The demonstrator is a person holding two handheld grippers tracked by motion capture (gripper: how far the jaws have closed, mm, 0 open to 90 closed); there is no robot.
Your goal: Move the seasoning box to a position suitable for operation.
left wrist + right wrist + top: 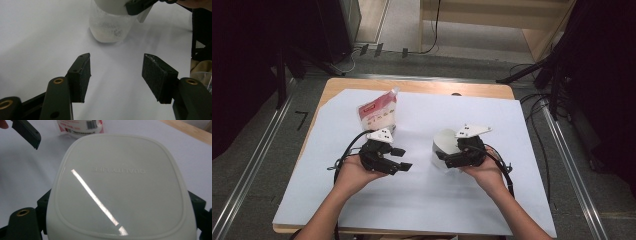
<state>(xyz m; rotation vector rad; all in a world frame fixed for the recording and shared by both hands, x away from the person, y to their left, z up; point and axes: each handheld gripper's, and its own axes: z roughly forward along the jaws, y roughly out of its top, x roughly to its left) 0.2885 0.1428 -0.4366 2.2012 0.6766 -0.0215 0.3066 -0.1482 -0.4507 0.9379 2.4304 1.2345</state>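
Observation:
A translucent container point(439, 150) with a white lid point(120, 185) stands on the white sheet right of centre. My right gripper point(448, 154) is shut on the lid, one jaw on each side; the lid bears raised letters. In the left gripper view the container point(110, 27) holds a little pale content at its bottom, and a right-gripper jaw crosses its lid. My left gripper point(402, 159) hovers left of the container, open and holding nothing, pointing towards it point(116, 72). A red-and-white pouch point(379, 112) stands just behind the left gripper.
A white sheet point(512, 190) covers most of the wooden table point(422, 86). Metal rails point(572, 165) run along both sides on the floor, with cables point(537, 102) at the right. The pouch's bottom with its barcode point(80, 126) sits beyond the lid.

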